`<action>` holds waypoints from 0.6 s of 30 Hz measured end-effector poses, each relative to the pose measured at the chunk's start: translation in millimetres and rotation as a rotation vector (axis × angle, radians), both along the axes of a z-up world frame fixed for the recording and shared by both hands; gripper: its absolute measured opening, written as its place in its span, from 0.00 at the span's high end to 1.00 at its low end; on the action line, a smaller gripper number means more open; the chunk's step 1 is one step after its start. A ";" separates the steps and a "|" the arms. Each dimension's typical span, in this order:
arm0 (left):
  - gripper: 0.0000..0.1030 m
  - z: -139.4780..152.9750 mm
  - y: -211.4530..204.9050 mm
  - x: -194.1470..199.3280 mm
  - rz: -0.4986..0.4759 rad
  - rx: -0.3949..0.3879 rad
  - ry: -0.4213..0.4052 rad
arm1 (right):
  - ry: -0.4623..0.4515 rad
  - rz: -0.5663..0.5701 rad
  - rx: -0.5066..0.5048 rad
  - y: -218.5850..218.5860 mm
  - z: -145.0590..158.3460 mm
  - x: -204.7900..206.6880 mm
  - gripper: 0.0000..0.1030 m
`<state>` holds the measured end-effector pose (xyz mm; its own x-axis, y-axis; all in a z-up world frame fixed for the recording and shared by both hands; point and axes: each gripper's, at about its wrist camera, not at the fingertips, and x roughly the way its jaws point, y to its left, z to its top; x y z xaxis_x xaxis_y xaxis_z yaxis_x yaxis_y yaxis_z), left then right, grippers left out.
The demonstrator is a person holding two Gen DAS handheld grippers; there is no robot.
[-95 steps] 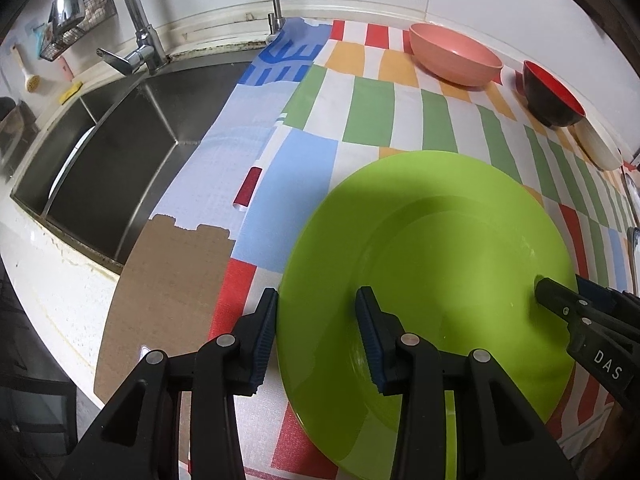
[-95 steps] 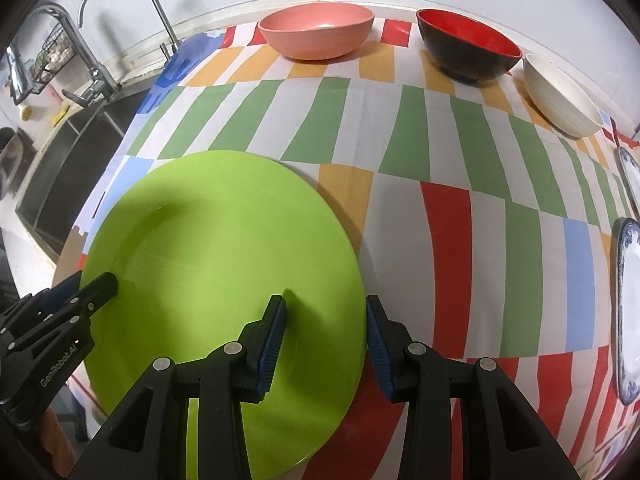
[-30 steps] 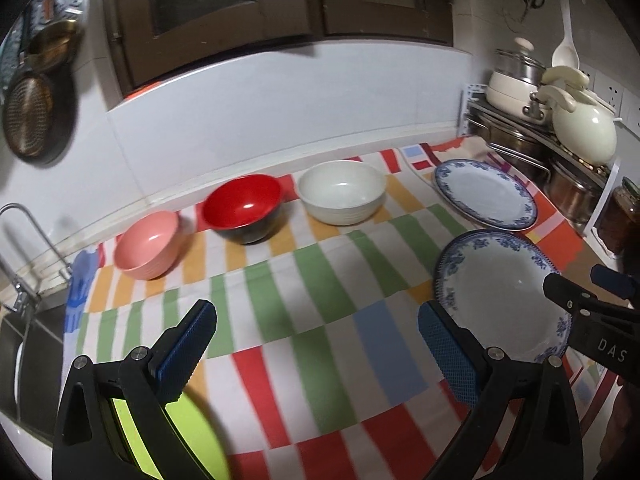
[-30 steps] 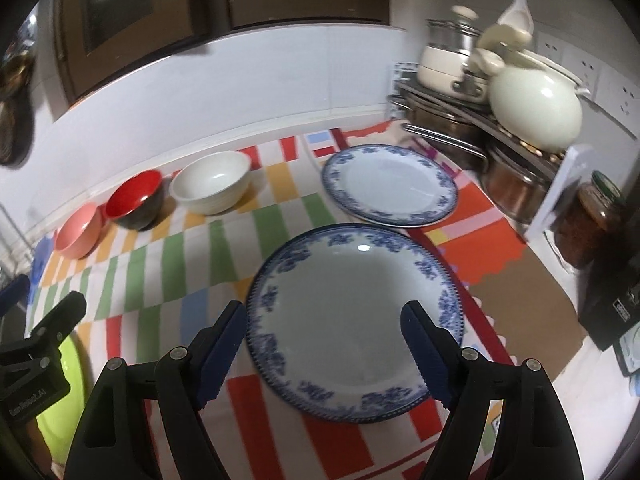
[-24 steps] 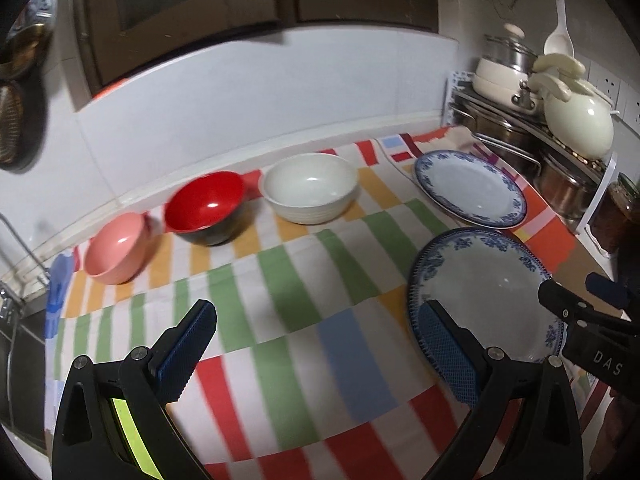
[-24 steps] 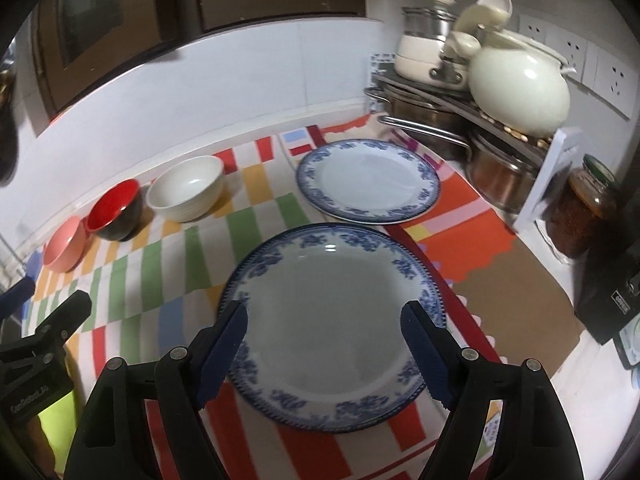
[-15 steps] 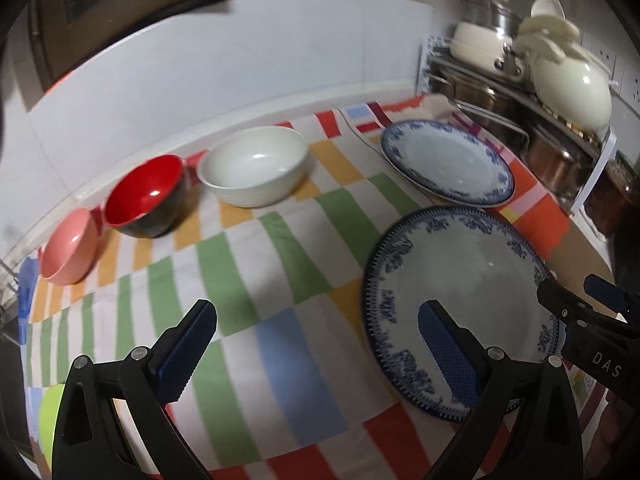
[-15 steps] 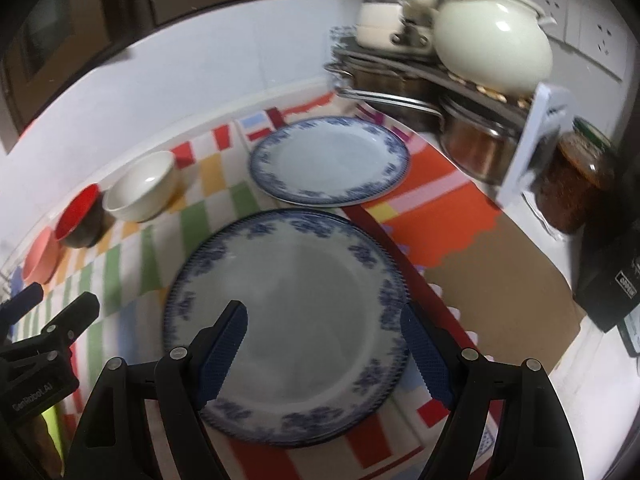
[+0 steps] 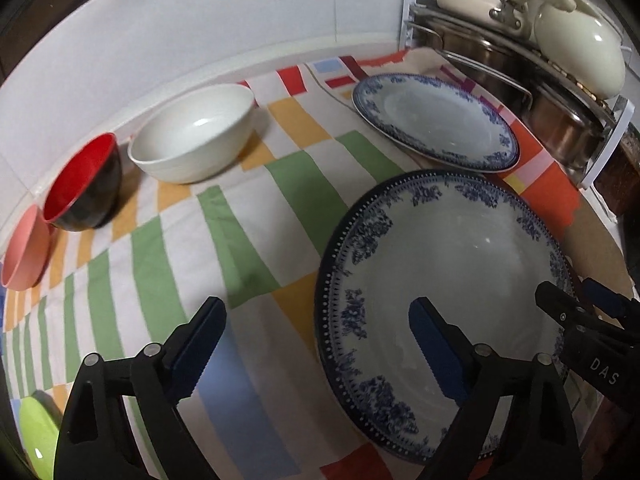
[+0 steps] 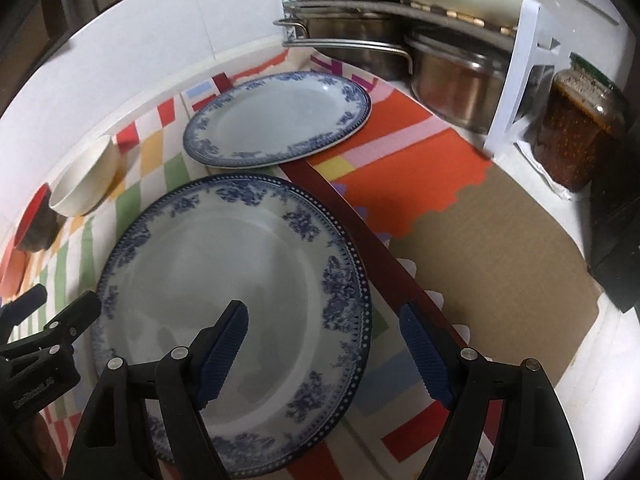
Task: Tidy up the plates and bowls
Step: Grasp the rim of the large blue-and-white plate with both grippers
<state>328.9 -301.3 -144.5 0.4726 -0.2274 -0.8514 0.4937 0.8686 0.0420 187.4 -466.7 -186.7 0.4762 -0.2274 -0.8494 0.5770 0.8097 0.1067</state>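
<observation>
While both grippers hang open over the near plate (image 9: 472,256), which lies on the table (image 9: 248,240) with the far plate (image 10: 276,120) at 12 o'clock, the left gripper (image 9: 316,348) and right gripper (image 10: 324,348) seem ready to grasp its opposite rims; next they should close on them.

Plates and bowls on the striped cloth, as I see them from both wrists.

The near plate (image 9: 460,248) (image 10: 240,264), white with a blue floral rim, lies flat and fills the lower centre of my right view. A matching far plate (image 9: 436,120) (image 10: 280,116) lies flat just beyond it, apart from it. In my left view three upright bowls line the wall at upper left: white bowl (image 9: 192,136), red bowl (image 9: 82,184) with a black outside, pink bowl (image 9: 26,252). A green plate (image 9: 34,436) shows only as a sliver at lower left.
</observation>
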 end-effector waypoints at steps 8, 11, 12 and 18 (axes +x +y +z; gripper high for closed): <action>0.32 -12.5 -4.9 5.7 -0.008 -0.015 0.064 | 0.018 0.002 0.022 -3.9 -11.2 6.4 0.36; 0.41 -16.1 -5.5 7.7 -0.011 -0.020 0.085 | 0.018 0.003 0.010 -3.7 -11.1 7.6 0.40; 0.44 -17.9 -6.0 8.3 -0.014 -0.020 0.096 | 0.018 0.002 0.008 -3.7 -11.2 8.3 0.42; 0.61 -18.7 -10.3 6.4 -0.041 -0.021 0.097 | 0.023 0.003 -0.018 -5.1 -10.9 11.3 0.59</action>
<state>335.3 -311.6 -163.1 0.3783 -0.2635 -0.8874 0.5296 0.8479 -0.0261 198.7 -471.8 -197.5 0.4577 -0.2414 -0.8557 0.5765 0.8132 0.0789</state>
